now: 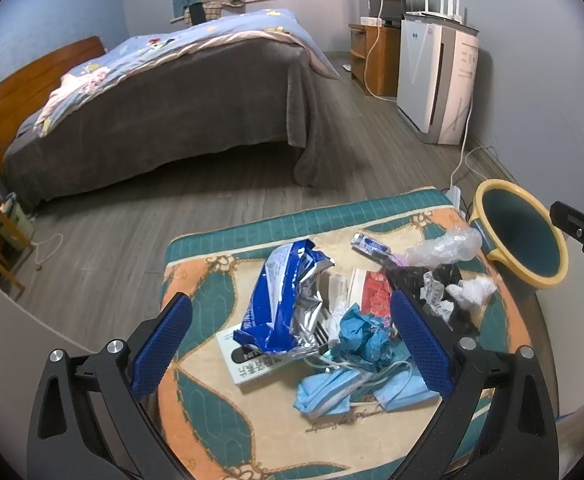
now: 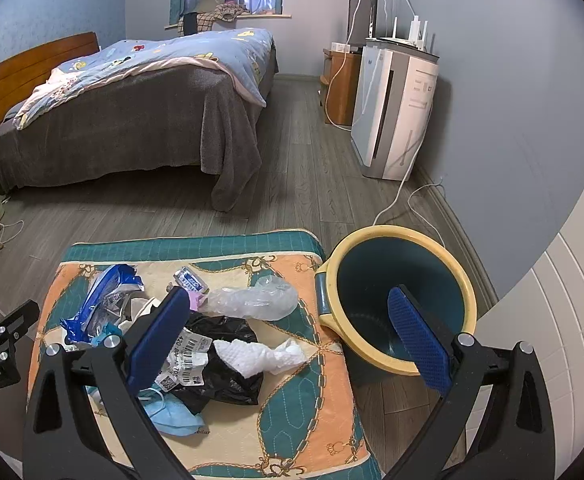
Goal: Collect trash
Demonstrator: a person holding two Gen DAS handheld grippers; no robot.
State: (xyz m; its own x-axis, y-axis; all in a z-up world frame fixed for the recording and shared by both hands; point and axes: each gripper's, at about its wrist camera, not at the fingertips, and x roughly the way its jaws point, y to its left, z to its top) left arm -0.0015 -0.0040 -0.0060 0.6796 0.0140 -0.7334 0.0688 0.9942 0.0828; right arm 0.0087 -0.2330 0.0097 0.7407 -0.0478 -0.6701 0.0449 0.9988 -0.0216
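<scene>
A heap of trash lies on a patterned cushion: a blue foil wrapper, a crumpled blue glove, blue face masks, a black bag, white tissue and clear plastic. A teal bin with a yellow rim stands to the cushion's right. My left gripper is open above the wrapper and glove. My right gripper is open, spanning the tissue and the bin's near rim.
A white carton lies under the wrapper and a small blue packet at the back. Beyond are wooden floor, a bed, an air purifier and cables by the wall.
</scene>
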